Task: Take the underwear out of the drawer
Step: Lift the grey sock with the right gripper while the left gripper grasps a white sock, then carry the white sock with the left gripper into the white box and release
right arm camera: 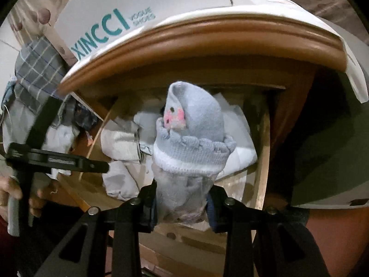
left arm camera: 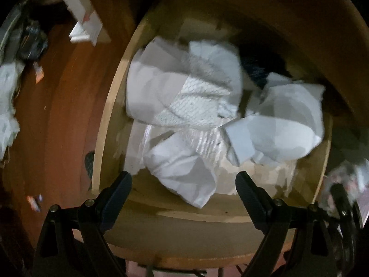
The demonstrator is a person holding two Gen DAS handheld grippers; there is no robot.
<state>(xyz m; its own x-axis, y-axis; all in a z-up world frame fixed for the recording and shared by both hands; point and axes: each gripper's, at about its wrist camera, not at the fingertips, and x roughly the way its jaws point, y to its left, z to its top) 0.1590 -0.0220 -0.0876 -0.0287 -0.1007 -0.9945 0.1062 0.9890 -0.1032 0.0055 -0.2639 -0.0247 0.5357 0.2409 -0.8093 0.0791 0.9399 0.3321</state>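
Observation:
An open wooden drawer (left arm camera: pixel 103 124) holds several crumpled white garments (left arm camera: pixel 184 87), one with a mesh pattern, and a dark piece (left arm camera: pixel 258 69) at the back. My left gripper (left arm camera: pixel 183 176) hangs open right above the nearest white garment (left arm camera: pixel 184 170), with nothing between its fingers. My right gripper (right arm camera: pixel 183 191) is shut on a grey knitted garment (right arm camera: pixel 196 124) with a white band and a pink face pattern, its lower end in clear wrap, lifted above the drawer (right arm camera: pixel 263 161). In the right wrist view a hand (right arm camera: pixel 13 191) holds the left gripper's frame (right arm camera: pixel 57 159).
A white shoe box (right arm camera: pixel 115 20) sits on the dresser top (right arm camera: pixel 196 37), with plaid cloth (right arm camera: pixel 39 69) to its left. Reddish wood floor (left arm camera: pixel 57 115) lies left of the drawer, with white pieces (left arm camera: pixel 85 27) and heaped clothes (left arm camera: pixel 7 92) on it.

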